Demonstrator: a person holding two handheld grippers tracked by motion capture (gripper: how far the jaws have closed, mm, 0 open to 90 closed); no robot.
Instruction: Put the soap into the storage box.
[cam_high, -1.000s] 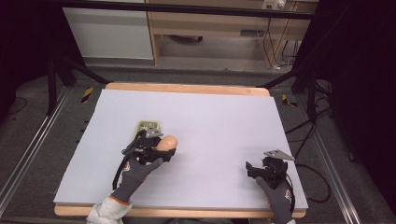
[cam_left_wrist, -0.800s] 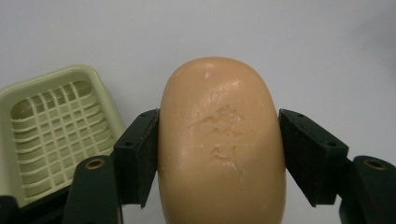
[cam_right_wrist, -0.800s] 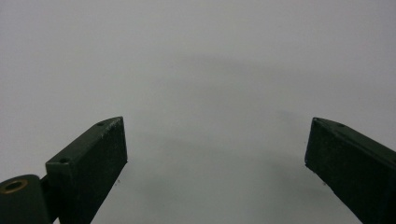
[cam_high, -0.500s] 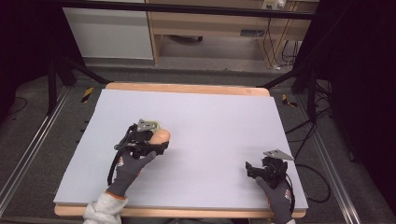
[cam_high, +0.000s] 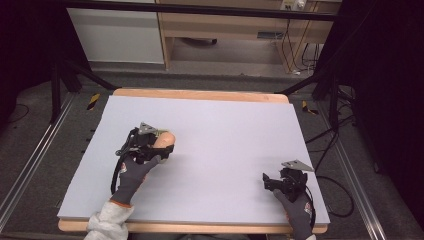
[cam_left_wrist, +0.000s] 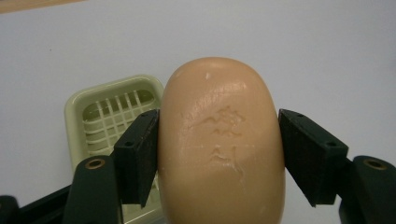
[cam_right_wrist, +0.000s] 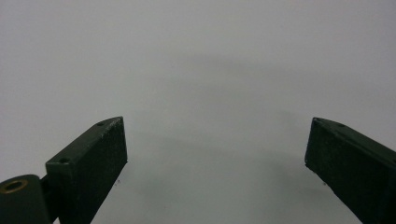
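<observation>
Left claw (cam_left_wrist: 219, 154): clamped on a peach-coloured bar of soap (cam_left_wrist: 222, 144). Both jaws press flat against the long sides of the bar, which carries an embossed mark on its upper face. In the high view this claw (cam_high: 159, 146) sits over the left half of the bench (cam_high: 225, 130), with the soap (cam_high: 166, 140) projecting from its front.

Soap dish (cam_left_wrist: 109, 116): pale green, with a slotted grid floor, lying on the bench behind and to the left of the bar in the left gripper view; the left jaw and the bar partly cover it.

Right claw (cam_right_wrist: 215, 154): jaws spread wide with nothing between them, over bare bench surface. In the high view it (cam_high: 270, 181) rests near the front right corner, well apart from the soap.
</observation>
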